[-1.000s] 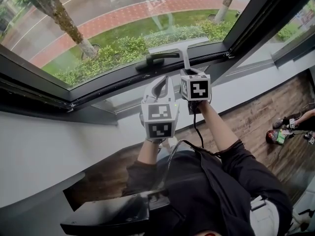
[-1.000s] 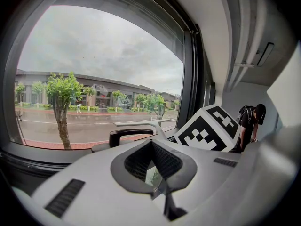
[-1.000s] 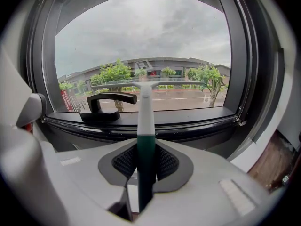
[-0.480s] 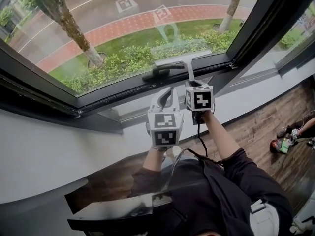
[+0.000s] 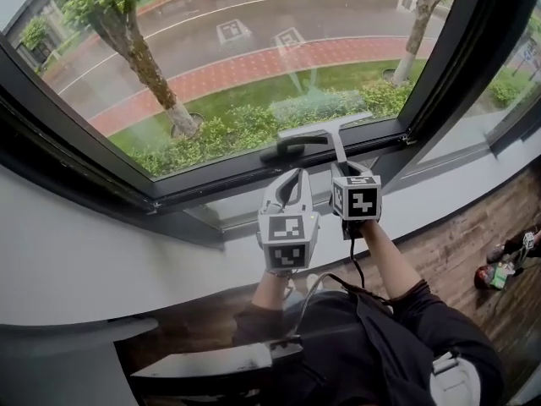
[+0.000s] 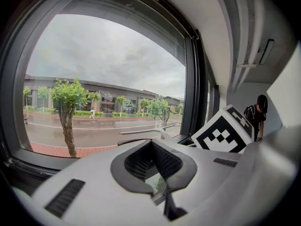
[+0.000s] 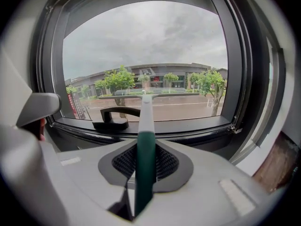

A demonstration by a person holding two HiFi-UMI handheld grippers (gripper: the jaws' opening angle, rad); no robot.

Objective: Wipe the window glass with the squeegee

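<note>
The left gripper [image 5: 290, 180] is clenched on nothing, just left of the right gripper [image 5: 348, 169]. The right gripper grasps the squeegee [image 5: 336, 134] by its green grip. The shaft runs straight ahead of its jaws, with the blade against the glass [image 5: 254, 49] by the bottom frame. A black latch [image 5: 292, 149] lies ahead and left.

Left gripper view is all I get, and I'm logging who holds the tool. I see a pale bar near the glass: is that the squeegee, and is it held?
Observer: Yes. The right gripper is shut on the squeegee, around its green grip.
Operator: Where does the blade sit?
Observer: Level, near the bottom of the window glass, just above the black window handle.
</note>
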